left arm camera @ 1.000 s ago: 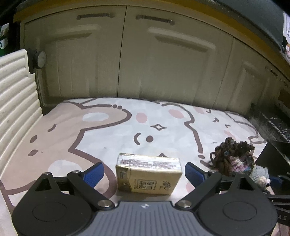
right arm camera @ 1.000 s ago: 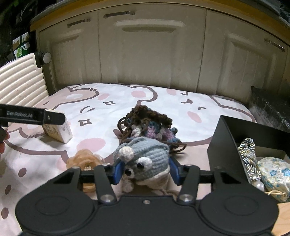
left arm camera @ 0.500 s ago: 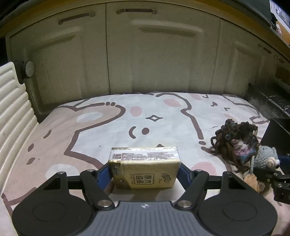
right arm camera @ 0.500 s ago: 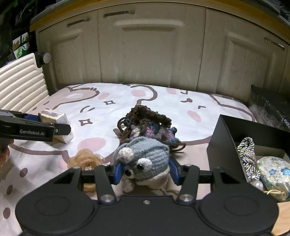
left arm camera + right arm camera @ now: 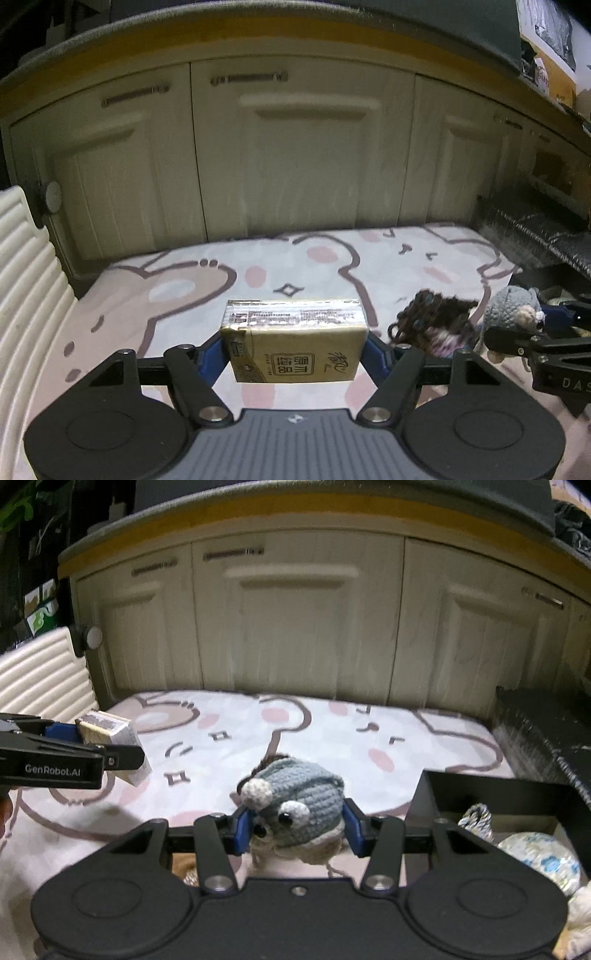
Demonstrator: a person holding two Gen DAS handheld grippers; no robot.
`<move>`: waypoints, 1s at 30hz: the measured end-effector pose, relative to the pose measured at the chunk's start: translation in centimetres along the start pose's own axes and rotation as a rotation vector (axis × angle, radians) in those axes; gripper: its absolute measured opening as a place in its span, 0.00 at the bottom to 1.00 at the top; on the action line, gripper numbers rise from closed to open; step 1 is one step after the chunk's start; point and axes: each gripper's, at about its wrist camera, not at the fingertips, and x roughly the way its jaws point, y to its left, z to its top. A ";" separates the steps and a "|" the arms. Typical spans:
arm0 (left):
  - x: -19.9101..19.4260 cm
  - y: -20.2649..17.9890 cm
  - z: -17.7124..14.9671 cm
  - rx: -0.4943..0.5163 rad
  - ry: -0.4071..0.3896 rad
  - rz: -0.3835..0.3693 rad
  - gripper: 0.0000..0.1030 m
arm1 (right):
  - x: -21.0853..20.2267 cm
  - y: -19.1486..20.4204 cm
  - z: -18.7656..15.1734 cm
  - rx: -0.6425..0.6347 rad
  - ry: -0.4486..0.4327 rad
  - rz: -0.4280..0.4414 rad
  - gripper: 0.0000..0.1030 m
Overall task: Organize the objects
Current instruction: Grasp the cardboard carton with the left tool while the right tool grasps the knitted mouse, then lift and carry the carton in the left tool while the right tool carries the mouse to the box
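Two grippers: each has a thing clamped and lifted clear of the patterned mat.
Left gripper: its jaws have just been closing, from wide apart a second ago to pressed on both ends of the tan tissue pack, and now stand about half open around it.
Tissue pack: earlier it lay on the mat between the spread fingers; now it hangs above the mat, seen in the right view at the far left, raised and tilted.
Right gripper: jaws unchanged, partly closed on the sides of the grey crocheted toy.
Crocheted toy: a second ago it rested on the mat against the dark yarn bundle; now it is raised, and hides most of that bundle in the right view.
Left view only: the yarn bundle on the mat at right, with the toy beside it in the other gripper's fingers.
Right view only: black box at near right, holding a floral pouch and a braided cord.
Both views: cream cabinet doors along the far side.
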 end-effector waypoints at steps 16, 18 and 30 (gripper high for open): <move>-4.0 -1.2 3.5 -0.057 -0.040 -0.059 0.71 | -4.9 -1.4 3.8 0.025 -0.098 -0.014 0.49; -4.5 -1.4 3.9 -0.057 -0.052 -0.071 0.71 | -5.5 -1.7 4.1 0.028 -0.108 -0.016 0.49; -6.4 -3.6 6.5 -0.050 -0.117 -0.186 0.71 | -8.8 -5.8 6.2 0.046 -0.147 -0.064 0.49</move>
